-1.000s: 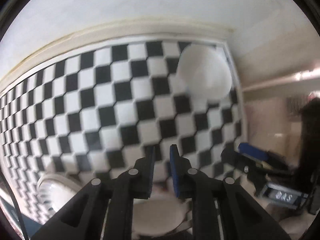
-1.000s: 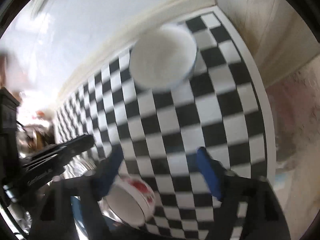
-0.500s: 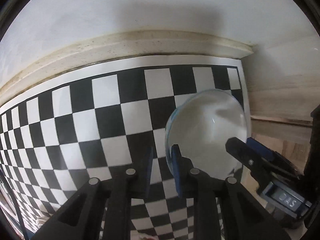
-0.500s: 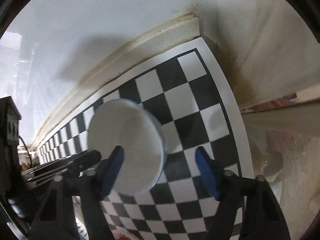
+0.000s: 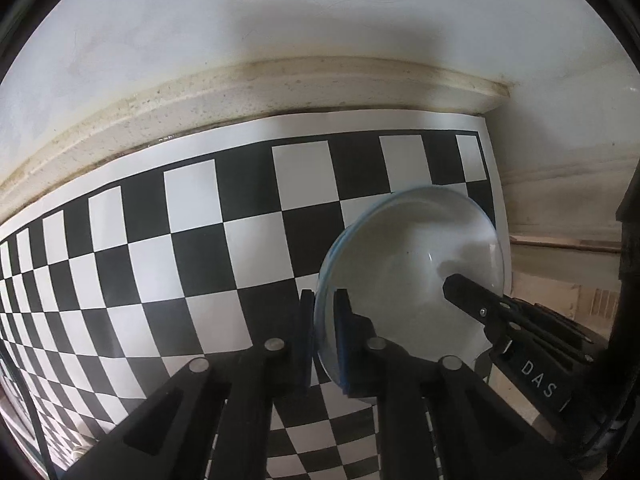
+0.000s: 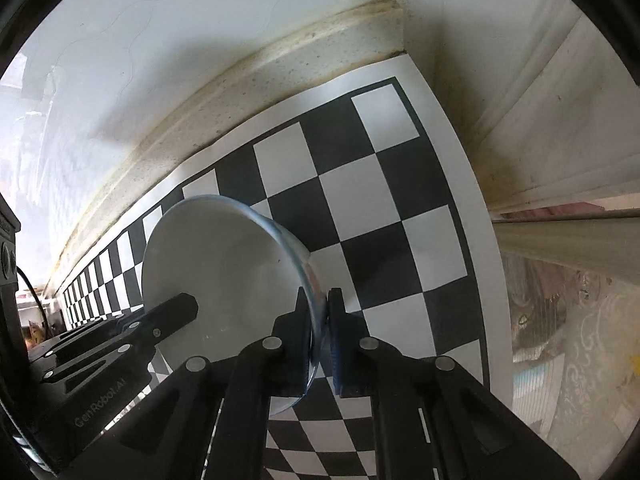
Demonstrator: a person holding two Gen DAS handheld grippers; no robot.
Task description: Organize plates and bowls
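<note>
A white bowl (image 5: pixel 404 276) with a pale blue rim stands near the far right corner of the black-and-white checkered mat (image 5: pixel 200 240). My left gripper (image 5: pixel 324 320) is shut on the bowl's left rim, one finger inside and one outside. My right gripper (image 6: pixel 318 320) is shut on the bowl's (image 6: pixel 224 276) right rim in the same way. Each gripper shows in the other's view, reaching into the bowl from the opposite side.
A stained cream ledge (image 5: pixel 240 100) and a white wall run along the mat's far edge. The mat's right edge (image 6: pixel 476 208) ends at a white frame, with a patterned floor (image 6: pixel 580 340) below to the right.
Both grippers moved forward to the white bowl. The right gripper closed from wide open onto its rim; the left gripper now grips the opposite rim.
</note>
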